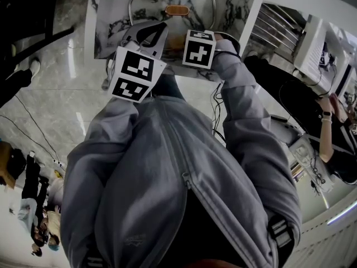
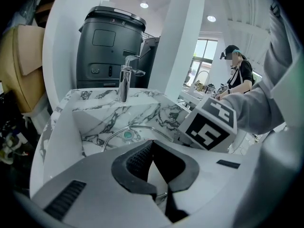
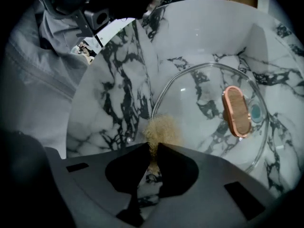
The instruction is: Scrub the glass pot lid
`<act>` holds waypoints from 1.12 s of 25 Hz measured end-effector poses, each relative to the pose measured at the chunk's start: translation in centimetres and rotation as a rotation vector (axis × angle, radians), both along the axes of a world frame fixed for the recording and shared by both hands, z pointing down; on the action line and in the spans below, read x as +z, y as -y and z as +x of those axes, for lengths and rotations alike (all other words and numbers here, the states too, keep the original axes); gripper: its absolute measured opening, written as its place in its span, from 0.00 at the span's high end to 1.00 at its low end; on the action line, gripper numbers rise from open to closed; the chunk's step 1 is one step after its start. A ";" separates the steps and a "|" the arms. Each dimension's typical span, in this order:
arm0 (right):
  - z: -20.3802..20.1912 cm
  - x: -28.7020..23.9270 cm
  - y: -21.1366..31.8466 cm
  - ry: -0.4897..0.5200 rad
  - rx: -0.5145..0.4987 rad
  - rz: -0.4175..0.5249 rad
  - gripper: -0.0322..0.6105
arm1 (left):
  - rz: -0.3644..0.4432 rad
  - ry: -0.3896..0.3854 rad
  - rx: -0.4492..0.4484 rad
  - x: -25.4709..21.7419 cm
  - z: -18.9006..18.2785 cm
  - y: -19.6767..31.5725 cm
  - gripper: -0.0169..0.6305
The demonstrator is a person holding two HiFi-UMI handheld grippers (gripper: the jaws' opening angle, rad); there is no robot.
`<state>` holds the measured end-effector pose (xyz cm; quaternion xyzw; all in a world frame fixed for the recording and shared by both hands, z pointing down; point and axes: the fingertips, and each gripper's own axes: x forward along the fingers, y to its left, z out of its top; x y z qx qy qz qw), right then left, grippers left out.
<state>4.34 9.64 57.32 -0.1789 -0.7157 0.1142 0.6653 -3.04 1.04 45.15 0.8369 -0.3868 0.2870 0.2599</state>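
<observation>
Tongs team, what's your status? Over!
Left tongs shut. Right tongs shut on tan scrubber. Glass lid lying in marble sink. Nothing in the way.

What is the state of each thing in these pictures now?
Round glass pot lid with copper-coloured handle: lying in the white marble sink, handle up.
Tan fibrous scrubber: clamped in the right tool, at the lid's rim.
Left tool: shut.
Chrome tap: no water running.
</observation>
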 end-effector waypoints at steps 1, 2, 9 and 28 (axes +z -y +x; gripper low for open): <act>0.1 -0.5 0.6 0.009 0.014 0.011 0.86 | 0.001 -0.001 0.005 0.0 0.2 0.2 0.95; 0.3 -1.1 1.3 0.015 0.028 0.025 0.86 | 0.002 -0.003 0.010 0.0 0.3 0.5 0.95; 2.0 -4.6 7.6 0.055 0.126 0.156 0.86 | 0.007 -0.017 0.043 -0.1 1.6 3.4 0.95; 3.0 1.4 22.7 -0.039 0.135 0.517 0.86 | 0.009 -0.040 0.050 1.6 2.6 9.1 0.95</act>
